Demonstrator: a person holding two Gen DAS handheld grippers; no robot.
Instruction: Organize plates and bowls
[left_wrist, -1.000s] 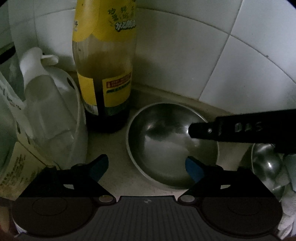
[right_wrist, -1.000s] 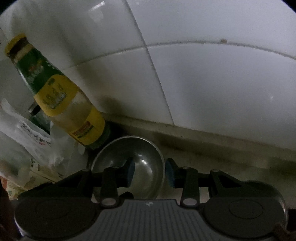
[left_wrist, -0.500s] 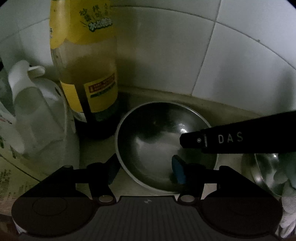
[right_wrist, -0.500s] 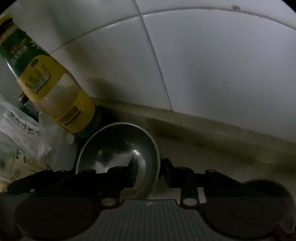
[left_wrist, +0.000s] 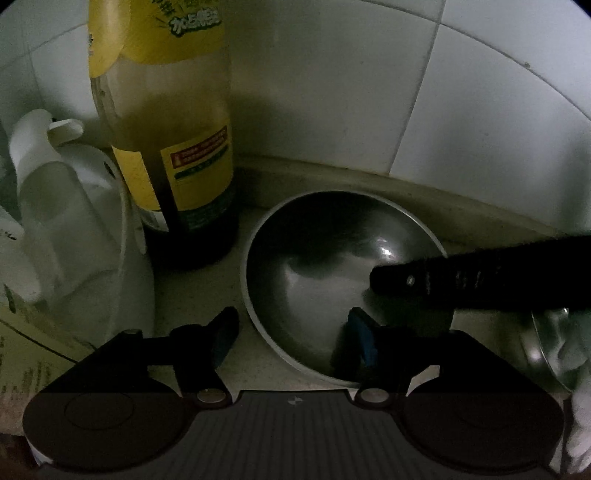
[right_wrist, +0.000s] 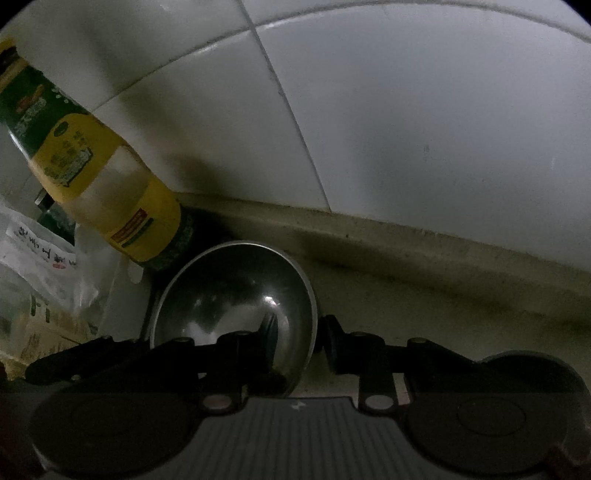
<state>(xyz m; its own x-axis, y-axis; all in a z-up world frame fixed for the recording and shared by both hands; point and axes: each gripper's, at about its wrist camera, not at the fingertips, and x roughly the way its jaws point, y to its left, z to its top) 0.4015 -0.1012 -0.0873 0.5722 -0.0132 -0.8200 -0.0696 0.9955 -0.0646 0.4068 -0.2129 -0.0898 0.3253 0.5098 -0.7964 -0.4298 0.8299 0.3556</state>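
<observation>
A steel bowl (left_wrist: 325, 266) sits on the counter against the tiled wall, beside a tall bottle. My left gripper (left_wrist: 291, 339) is open and straddles the bowl's near-left rim, its right pad inside the bowl and its left pad outside. My right gripper (right_wrist: 299, 343) is open and straddles the right rim of the same bowl (right_wrist: 229, 288), its left finger inside and its right finger outside. The right gripper's finger (left_wrist: 461, 280) shows in the left wrist view, reaching into the bowl from the right.
A yellow-labelled bottle (left_wrist: 166, 129) stands left of the bowl, also in the right wrist view (right_wrist: 96, 188). A white plastic jug (left_wrist: 70, 229) and paper packets (right_wrist: 33, 254) crowd the left. Another steel item (left_wrist: 554, 343) lies at the right edge. The tiled wall (right_wrist: 406, 129) is close behind.
Both grippers have moved in on the bowl. The left gripper's jaws have narrowed around the near rim. The right gripper has dropped lower over the right rim.
</observation>
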